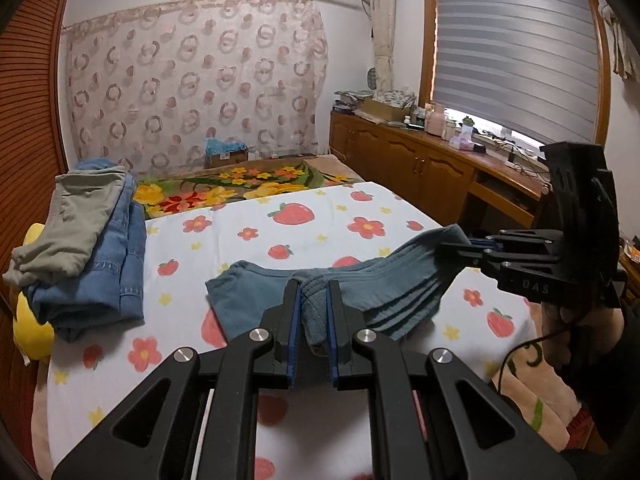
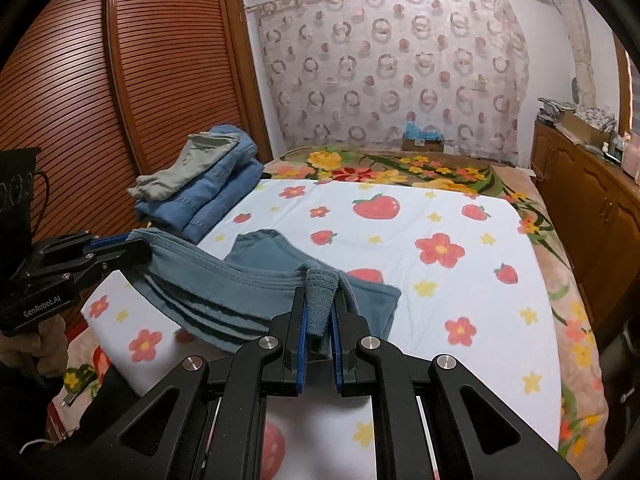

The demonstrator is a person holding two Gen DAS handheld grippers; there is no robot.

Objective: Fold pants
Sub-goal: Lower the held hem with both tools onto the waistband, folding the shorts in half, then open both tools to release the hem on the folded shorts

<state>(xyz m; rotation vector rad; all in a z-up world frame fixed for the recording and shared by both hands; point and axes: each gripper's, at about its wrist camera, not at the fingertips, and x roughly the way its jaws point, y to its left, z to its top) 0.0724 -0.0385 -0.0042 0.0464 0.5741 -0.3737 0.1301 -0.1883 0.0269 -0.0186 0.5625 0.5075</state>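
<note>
A pair of blue-grey pants (image 1: 256, 296) lies on the white strawberry-print sheet (image 1: 320, 216), with its near edge lifted off the bed. In the left wrist view my left gripper (image 1: 313, 292) is shut on a bunched fold of that edge. Off to the right my right gripper (image 1: 450, 246) holds the other end of the same edge. The right wrist view shows the right gripper (image 2: 320, 294) shut on a fold of the pants (image 2: 260, 256). The left gripper (image 2: 138, 246) clamps the cloth at the left, and the fabric sags between the two.
Folded jeans topped by grey-green pants (image 1: 92, 240) are stacked at the bed's left side (image 2: 208, 184), beside a yellow cushion (image 1: 32, 328). A floral blanket (image 1: 240, 184) covers the far end. A wooden cabinet (image 1: 420, 160) runs along the right, louvred wardrobe doors (image 2: 120, 100) along the left.
</note>
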